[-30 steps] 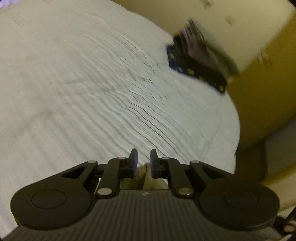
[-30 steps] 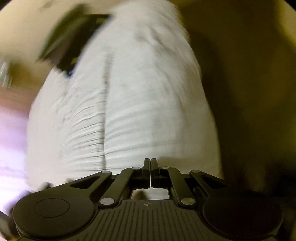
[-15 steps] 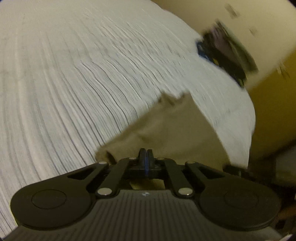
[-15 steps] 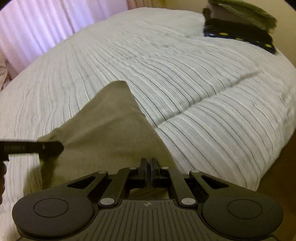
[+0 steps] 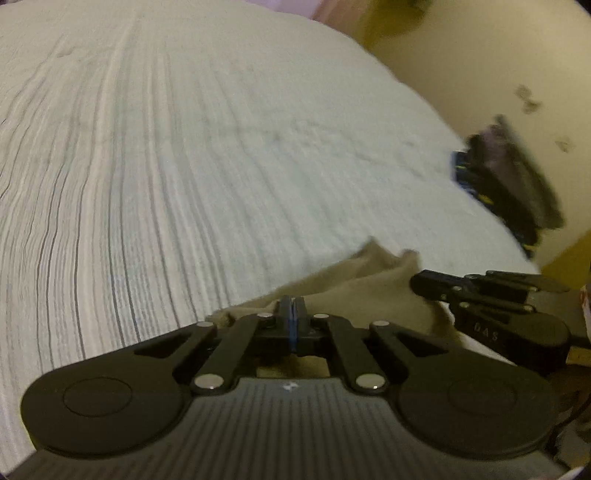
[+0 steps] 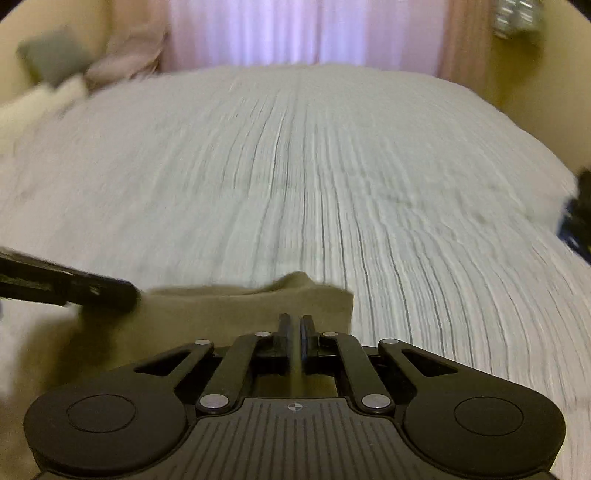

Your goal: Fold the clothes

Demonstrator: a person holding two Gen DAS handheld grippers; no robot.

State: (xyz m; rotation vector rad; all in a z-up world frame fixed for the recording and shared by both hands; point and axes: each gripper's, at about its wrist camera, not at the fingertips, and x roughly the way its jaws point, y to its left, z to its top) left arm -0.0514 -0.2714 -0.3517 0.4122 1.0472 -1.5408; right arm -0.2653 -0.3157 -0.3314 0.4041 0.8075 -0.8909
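Right gripper [image 6: 294,325] sits low centre, jaws pinched onto the near edge of an olive-tan garment [image 6: 236,310]. Left gripper [image 6: 127,295] reaches in from the left edge and touches the same cloth's left corner; its jaw state is blurred. Garment lies on a white ribbed bedspread [image 6: 314,177]. Pink curtains [image 6: 303,33] behind, pillows [image 6: 55,77] upper left, dark item [image 6: 581,218] at the right edge.

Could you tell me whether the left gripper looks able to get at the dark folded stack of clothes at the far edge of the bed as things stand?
Probably not yet: the left gripper is shut on the olive-tan garment, though bare striped bedspread leads to the dark stack.
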